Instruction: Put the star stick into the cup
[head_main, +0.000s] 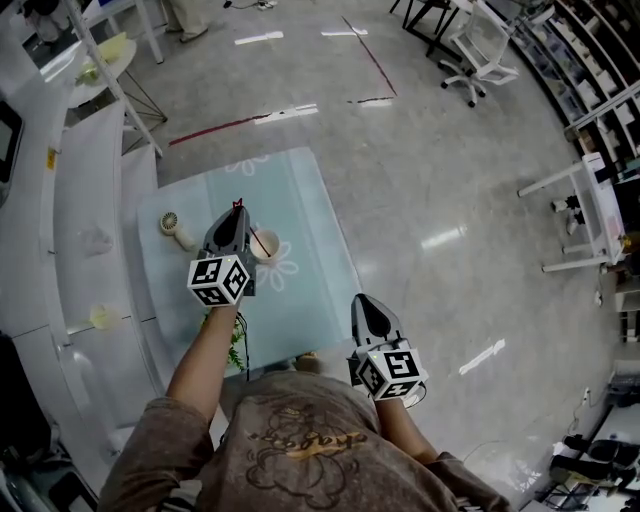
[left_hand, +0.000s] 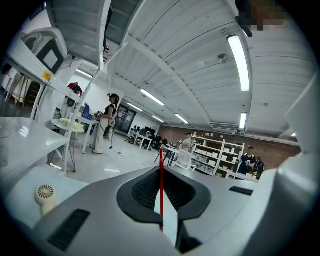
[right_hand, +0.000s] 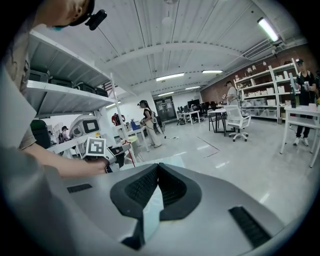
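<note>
Now the left gripper had its fingers narrow, pinching the star stick upright. It sat left of centre in the head view, just beside the cup on the bench, likely lining up the drop. Right gripper hung lower right, fingers together, empty.

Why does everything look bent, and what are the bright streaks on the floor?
Head view: wide lens bows the shelves; reflected light streaks the glossy floor. Left gripper view: fisheye, black corners, ceiling lamp blown out. Right gripper view: same curving.
</note>
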